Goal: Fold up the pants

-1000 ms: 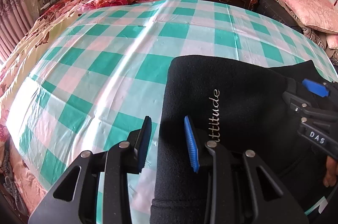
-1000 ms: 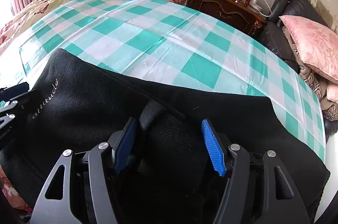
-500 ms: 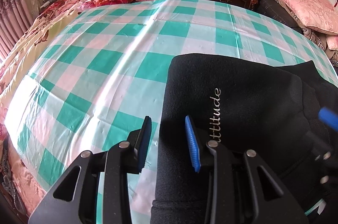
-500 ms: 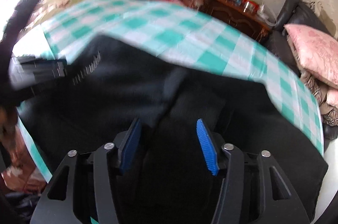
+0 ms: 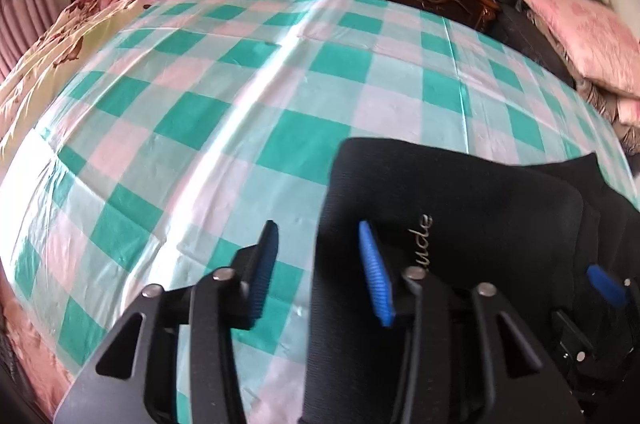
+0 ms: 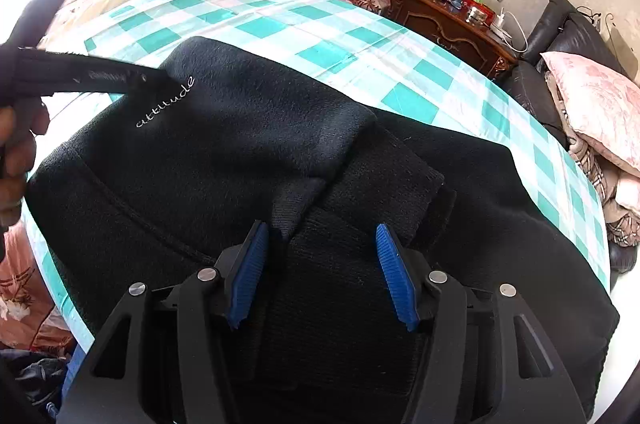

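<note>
The bed (image 5: 208,111) carries the black pants (image 6: 248,143), folded at its near edge. Their left edge lies between the opening left gripper (image 5: 318,266) jaws, unpinched. The right gripper (image 6: 320,268), also opening, straddles a ribbed fold ungripped. Layers should be squared before pinching.

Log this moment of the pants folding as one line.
pants: folded on checked sheet | left gripper: opening, astride pants edge | right gripper: opening over pants
</note>
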### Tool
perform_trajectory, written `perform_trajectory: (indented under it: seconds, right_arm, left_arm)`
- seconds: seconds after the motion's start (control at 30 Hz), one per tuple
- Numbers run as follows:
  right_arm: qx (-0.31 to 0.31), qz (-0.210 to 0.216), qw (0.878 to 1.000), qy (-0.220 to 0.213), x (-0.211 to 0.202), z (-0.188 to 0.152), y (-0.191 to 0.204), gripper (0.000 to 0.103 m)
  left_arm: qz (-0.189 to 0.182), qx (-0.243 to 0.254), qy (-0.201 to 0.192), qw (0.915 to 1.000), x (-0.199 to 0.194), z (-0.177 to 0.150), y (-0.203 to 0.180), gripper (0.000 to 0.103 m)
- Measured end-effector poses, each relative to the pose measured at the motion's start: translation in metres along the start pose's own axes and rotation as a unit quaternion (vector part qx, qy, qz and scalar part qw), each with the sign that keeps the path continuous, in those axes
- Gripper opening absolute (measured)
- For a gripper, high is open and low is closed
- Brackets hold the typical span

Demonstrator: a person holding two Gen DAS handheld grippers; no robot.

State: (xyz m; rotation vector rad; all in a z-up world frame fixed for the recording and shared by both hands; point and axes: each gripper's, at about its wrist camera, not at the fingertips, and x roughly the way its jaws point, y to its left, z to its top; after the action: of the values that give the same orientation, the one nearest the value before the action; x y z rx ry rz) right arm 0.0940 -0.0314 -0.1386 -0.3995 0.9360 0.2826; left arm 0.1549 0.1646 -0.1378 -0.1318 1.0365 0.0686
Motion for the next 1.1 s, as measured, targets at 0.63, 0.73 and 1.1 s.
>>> perform_trajectory:
  seconds: [0.63, 0.73, 1.1]
  right_arm:
    - [0.048, 0.016, 0.999, 0.007, 0.039, 0.056, -0.049, 0.045]
    - [0.042, 0.014, 0.999, 0.023, 0.04, 0.06, -0.05, 0.05]
    - [-0.004, 0.102, 0.993, 0.062, -0.006, 0.135, 0.01, 0.081]
  left_arm:
    - [-0.239, -0.131, 0.001, 0.962, -0.052, -0.109, 0.055, 0.05]
    - [-0.255, -0.128, 0.014, 0.9582, -0.043, -0.111, 0.053, 0.055]
    - [-0.215, -0.094, -0.02, 0.9718, -0.062, -0.114, 0.033, 0.038]
